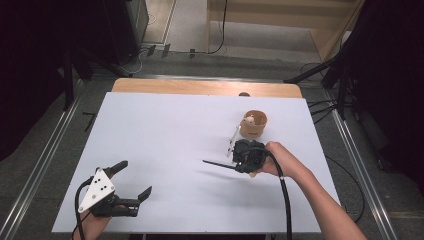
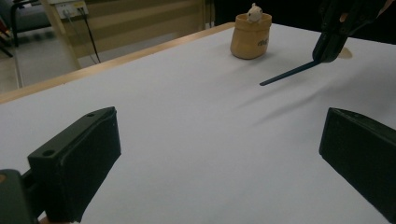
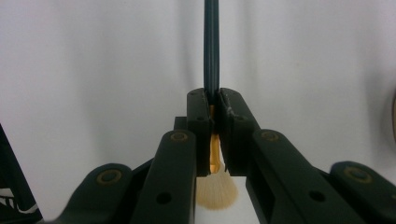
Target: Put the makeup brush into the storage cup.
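Left gripper (image 1: pixel 134 179) sits low at the near-left corner of the white table (image 1: pixel 165 135) in the high view, held by a hand at the bottom edge, grey three-cornered plate on top, cable trailing off behind. Its 2 jaws stand wide apart with bare table between them; same in the left gripper view, 1 black jaw at each side and nothing in the gap. Middle of the table is plain white sheet. Further right, the right gripper (image 1: pixel 234 162) is held above the table by the person's right hand (image 1: pixel 272 157), forearm coming in from the bottom right, black cable hanging down. Its jaws are clamped together on a brush (image 1: pixel 216 164) — the thin dark handle sticks out leftward over the table and casts a shadow on the sheet. In the right gripper view the dark handle (image 3: pixel 211 46) runs straight up out of the pinched jaws, a gold ferrule shows between them and pale fanned bristles sit below. Just behind the right gripper stands a small tan cup (image 1: pixel 253 125) — something pale and rounded sits inside it, can't tell what. A thin white strip leans beside the cup.
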Tool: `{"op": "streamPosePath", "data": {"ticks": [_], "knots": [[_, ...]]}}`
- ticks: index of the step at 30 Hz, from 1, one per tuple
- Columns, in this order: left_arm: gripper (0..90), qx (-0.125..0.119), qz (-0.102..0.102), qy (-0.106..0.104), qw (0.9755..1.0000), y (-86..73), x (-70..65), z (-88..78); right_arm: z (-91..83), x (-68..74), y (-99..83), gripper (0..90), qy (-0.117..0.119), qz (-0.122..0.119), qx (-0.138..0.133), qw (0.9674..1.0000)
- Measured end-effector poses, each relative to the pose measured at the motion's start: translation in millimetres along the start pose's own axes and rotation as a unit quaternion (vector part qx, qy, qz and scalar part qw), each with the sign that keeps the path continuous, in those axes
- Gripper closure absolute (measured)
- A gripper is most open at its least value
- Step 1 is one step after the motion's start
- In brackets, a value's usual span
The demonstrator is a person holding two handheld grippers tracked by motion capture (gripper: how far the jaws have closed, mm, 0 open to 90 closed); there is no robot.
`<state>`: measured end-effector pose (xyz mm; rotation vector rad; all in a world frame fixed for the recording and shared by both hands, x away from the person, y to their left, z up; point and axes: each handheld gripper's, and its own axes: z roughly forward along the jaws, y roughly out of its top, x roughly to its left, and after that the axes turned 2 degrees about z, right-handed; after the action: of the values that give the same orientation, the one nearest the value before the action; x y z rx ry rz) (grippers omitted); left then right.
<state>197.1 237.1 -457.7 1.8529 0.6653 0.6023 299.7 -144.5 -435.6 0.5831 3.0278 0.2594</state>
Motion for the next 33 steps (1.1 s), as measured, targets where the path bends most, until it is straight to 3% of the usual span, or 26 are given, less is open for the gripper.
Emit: {"op": "streamPosePath", "data": {"ticks": [16,22,33], "knots": [[0.0,0.004,0.002,-0.004,1.0,0.2,-0.6,1.3,-1.2,3.1,-0.9,85.0,0.004,-0.032,-0.001,0.9995],[0.0,0.016,-0.002,-0.028,0.9995,2.8,-1.3,2.7,-1.0,5.8,0.4,85.0,0.004,-0.044,0.003,0.999],[0.0,0.041,0.038,-0.065,0.9963,16.9,2.2,16.9,-3.2,10.5,4.6,85.0,0.007,-0.063,0.01,0.9979]]}}
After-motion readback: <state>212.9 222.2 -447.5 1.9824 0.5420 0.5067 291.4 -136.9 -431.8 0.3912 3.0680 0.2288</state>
